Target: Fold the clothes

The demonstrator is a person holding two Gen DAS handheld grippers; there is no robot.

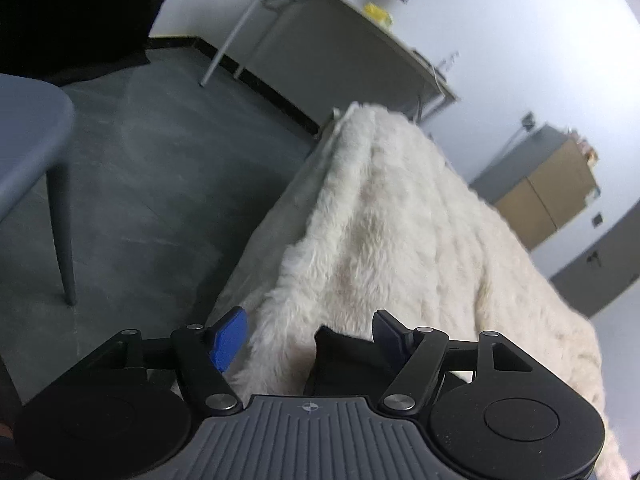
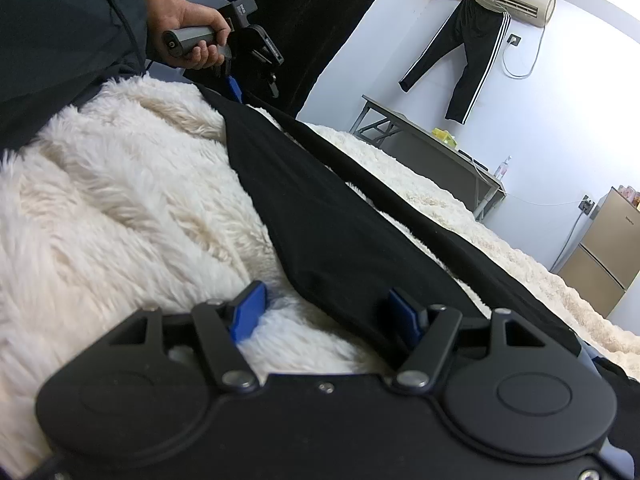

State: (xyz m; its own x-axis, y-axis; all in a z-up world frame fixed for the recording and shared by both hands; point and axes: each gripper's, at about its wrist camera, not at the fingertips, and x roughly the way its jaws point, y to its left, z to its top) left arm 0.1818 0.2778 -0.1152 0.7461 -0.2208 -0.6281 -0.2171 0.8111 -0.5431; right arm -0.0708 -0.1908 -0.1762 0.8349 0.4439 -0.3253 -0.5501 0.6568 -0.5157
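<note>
Black garment [image 2: 320, 216] lies stretched lengthwise across a cream fleece blanket [image 2: 120, 208] that covers the work surface; a long edge or strap runs along its far side. Spread flat like this, it looks ready for a fold.

Right gripper [image 2: 326, 312]: jaws wide apart, low over the garment's near end. One blue pad sits over fleece, the other at the black cloth's edge. Nothing pinched. Judged: positioned to take the near hem.

Left gripper [image 1: 306, 334]: jaws wide apart, angled down at the blanket's edge where it drapes toward the floor [image 1: 160, 160]. A dark fold of fabric lies just inside its right finger, apparently the garment's other end; pads not pressing it. The right wrist view shows the person's hand [image 2: 188, 28] holding this tool at the far end of the garment.

Both ends are covered, so a two-point lift seems intended.
</note>
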